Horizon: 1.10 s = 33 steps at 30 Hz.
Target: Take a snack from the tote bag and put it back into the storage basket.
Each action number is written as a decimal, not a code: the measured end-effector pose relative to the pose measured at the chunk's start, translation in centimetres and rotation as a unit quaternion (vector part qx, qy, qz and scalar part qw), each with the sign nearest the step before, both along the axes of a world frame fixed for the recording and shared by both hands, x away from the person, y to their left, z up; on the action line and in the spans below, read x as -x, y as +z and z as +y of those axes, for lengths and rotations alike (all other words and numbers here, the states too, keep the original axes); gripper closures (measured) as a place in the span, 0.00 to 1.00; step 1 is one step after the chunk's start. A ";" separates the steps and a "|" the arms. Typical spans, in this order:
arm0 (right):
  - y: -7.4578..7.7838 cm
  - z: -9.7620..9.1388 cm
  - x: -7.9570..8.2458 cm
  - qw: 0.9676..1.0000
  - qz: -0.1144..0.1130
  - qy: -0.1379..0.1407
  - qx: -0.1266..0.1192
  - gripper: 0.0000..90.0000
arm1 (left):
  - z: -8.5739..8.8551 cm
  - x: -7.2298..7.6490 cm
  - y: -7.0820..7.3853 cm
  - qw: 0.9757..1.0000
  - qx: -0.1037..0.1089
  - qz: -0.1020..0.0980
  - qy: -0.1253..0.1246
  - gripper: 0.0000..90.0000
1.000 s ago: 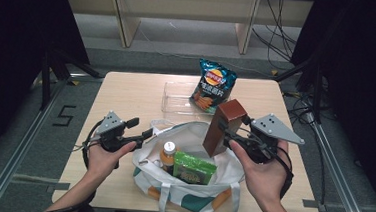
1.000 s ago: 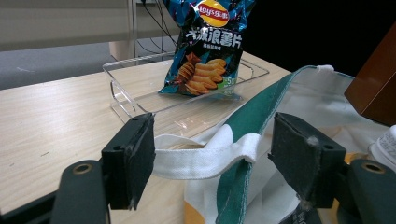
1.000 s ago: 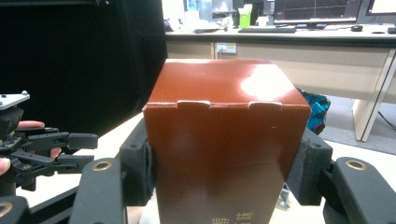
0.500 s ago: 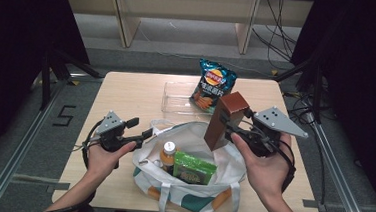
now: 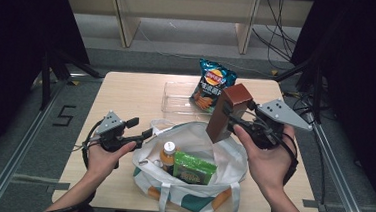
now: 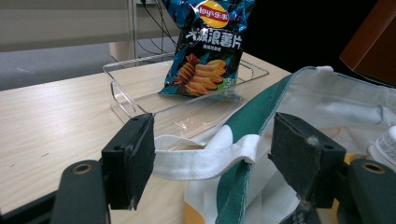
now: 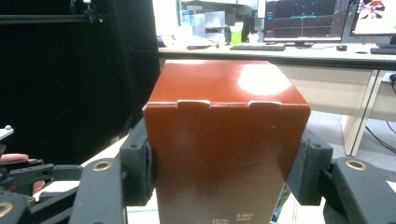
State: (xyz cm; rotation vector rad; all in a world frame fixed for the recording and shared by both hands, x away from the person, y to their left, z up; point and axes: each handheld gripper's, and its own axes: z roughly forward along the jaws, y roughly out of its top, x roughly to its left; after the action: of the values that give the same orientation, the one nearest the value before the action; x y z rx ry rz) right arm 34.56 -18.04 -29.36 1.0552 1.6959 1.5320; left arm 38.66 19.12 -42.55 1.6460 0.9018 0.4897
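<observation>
While the right gripper (image 5: pixel 234 125) clamps its jaws on both sides of a tall reddish-brown cardboard box (image 5: pixel 228 112), that box hangs tilted above the white-and-green canvas tote bag (image 5: pixel 222 156) at the table's (image 5: pixel 131 94) near edge. Meanwhile the left gripper (image 6: pixel 212 156) stands wide open, the bag's white strap (image 6: pixel 196 161) lying slack between its jaws.

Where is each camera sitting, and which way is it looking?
High view: above the person's side, looking forward and down at the table; both forearms, left gripper and right gripper show.
Left gripper view: rides the left gripper, looking past its open jaws at the tote bag strap and the chips bag.
Right gripper view: rides the right gripper, facing the brown box it clamps.
Shared: brown box in all three.
</observation>
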 end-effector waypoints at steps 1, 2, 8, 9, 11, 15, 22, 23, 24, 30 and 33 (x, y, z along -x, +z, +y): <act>0.0 0.0 0.0 1.000 0.001 -0.003 -0.003 0.43 | 0.0 0.0 0.0 1.000 0.001 0.001 0.000 0.33; 0.1 -0.1 -0.1 1.000 -0.004 -0.002 0.001 0.43 | 0.0 0.0 0.0 1.000 0.001 0.001 0.000 0.34; 0.6 -0.2 -0.4 1.000 -0.007 -0.010 -0.004 0.43 | 0.0 0.0 0.0 1.000 0.000 0.000 0.000 0.34; 0.7 -0.2 -0.4 1.000 -0.009 -0.013 -0.004 0.43 | 0.0 0.0 0.0 1.000 0.000 0.000 0.001 0.34; 0.8 -0.3 -0.6 1.000 -0.008 -0.014 -0.001 0.43 | 0.0 0.0 0.0 1.000 0.001 0.001 0.002 0.34; 0.9 -0.3 -1.0 1.000 -0.013 -0.017 0.001 0.43 | 0.0 0.0 0.0 1.000 0.002 0.001 0.002 0.34; 1.2 -0.4 -1.5 1.000 -0.014 -0.022 -0.002 0.43 | 0.0 0.0 0.0 1.000 0.002 0.001 0.002 0.34; 1.2 -0.4 -1.6 1.000 -0.014 -0.021 -0.002 0.43 | 0.0 0.0 0.0 1.000 0.002 0.001 0.002 0.34; 1.2 -0.4 -1.7 1.000 -0.019 -0.021 -0.002 0.43 | 0.0 0.0 0.0 1.000 0.002 0.001 0.002 0.34; 1.3 -0.3 -2.1 0.999 -0.019 -0.026 -0.006 0.43 | 0.0 0.0 0.0 1.000 0.001 0.001 0.002 0.34; 1.3 -0.3 -2.3 0.999 -0.019 -0.027 -0.004 0.43 | 0.0 0.0 0.0 1.000 0.002 0.001 0.002 0.34</act>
State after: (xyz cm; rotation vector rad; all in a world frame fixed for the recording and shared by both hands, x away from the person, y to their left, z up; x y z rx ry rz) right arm 36.86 -18.35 -28.04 1.0608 1.6244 1.5163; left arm 38.69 19.16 -42.57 1.6422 0.9076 0.4881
